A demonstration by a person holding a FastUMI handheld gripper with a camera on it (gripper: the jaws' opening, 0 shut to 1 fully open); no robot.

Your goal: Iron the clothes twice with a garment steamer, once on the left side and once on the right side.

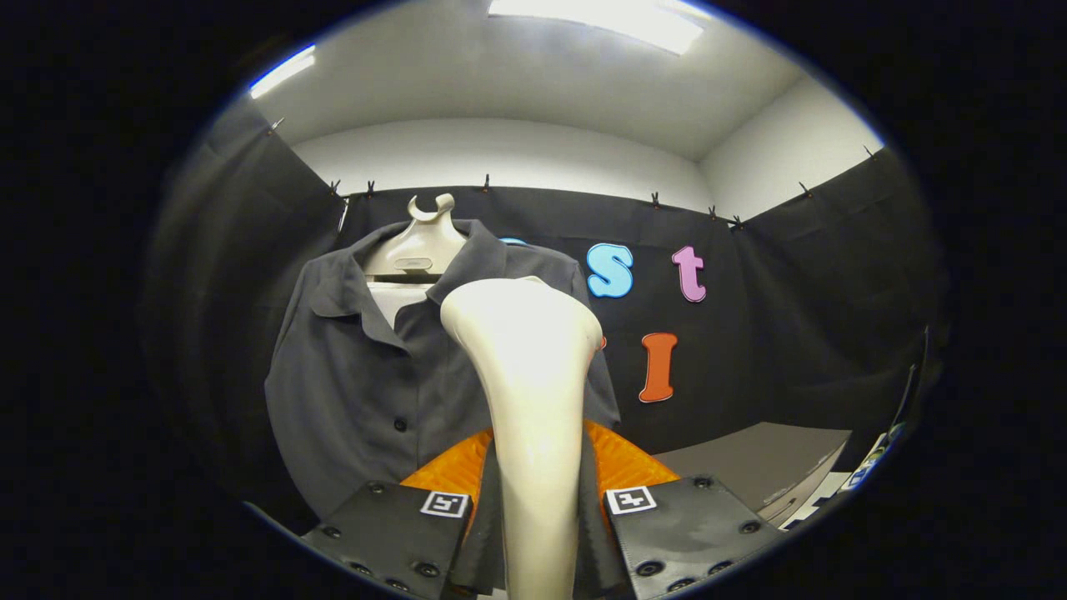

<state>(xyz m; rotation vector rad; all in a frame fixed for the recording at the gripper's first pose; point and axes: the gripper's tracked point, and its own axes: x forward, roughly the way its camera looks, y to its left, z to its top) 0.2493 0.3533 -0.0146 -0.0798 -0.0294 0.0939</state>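
Black cloth walls the booth on all sides, w/ white wall and ceiling lights above it. Against the back cloth hangs a dark grey shirt [367, 375] on a cream hanger [419, 246]: collar open, buttons down the front, hem falling behind the fingers. Landmark = shirt. Garment steamer [533, 400], cream, stands upright in front of the shirt's right-hand half as seen; its broad head is level w/ the chest, overlapping the placket and the sleeve on that side. Can't tell if the head touches the fabric. Gripper [538, 500] is closed round the steamer's handle, both fingers pressed on it, below the shirt's hem. Grey table [750, 467] sits low, well off from the shirt.
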